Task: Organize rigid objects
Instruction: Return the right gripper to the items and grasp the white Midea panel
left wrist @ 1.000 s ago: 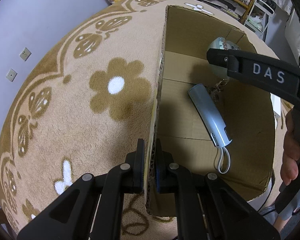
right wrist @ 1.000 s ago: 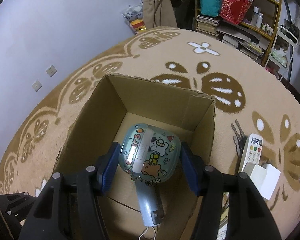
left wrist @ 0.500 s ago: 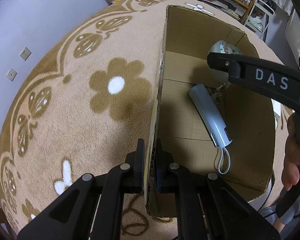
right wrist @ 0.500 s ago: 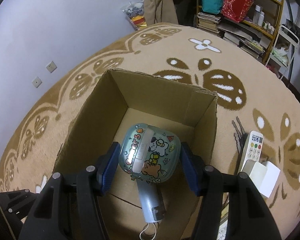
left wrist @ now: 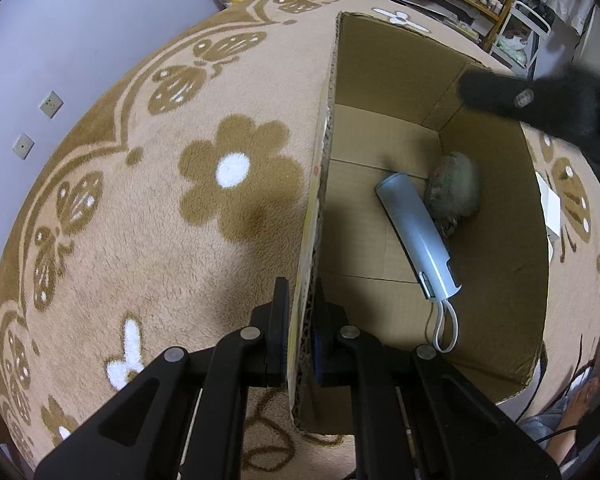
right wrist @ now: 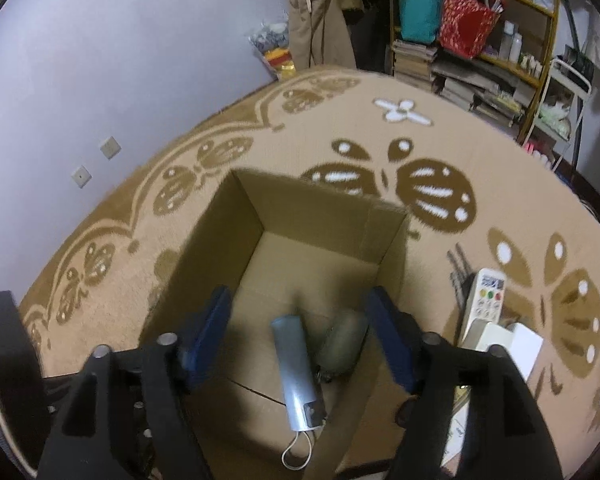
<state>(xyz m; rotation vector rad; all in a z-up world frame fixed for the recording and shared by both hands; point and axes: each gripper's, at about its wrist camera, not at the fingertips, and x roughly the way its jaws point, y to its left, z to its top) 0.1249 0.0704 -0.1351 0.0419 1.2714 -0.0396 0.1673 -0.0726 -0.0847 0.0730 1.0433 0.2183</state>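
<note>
An open cardboard box (left wrist: 496,280) (right wrist: 312,208) stands on the carpet. On its floor lie a grey-blue cylinder with a white loop (left wrist: 418,236) (right wrist: 296,364) and, beside it, a rounded case with cartoon stickers (left wrist: 454,188) (right wrist: 344,340). My left gripper (left wrist: 300,340) is shut on the box's left wall. My right gripper (right wrist: 300,332) is open and empty above the box, over the two objects; it shows blurred at the upper right of the left wrist view (left wrist: 540,100).
A white remote control (right wrist: 486,296) and a white box (right wrist: 512,344) lie on the carpet right of the cardboard box. Shelves with books and bags (right wrist: 460,40) stand at the back. A wall with sockets (right wrist: 110,148) runs along the left.
My right gripper opened and let go of the sticker case, which now lies in the box beside the cylinder. The gripper has risen. My left gripper has not moved.
</note>
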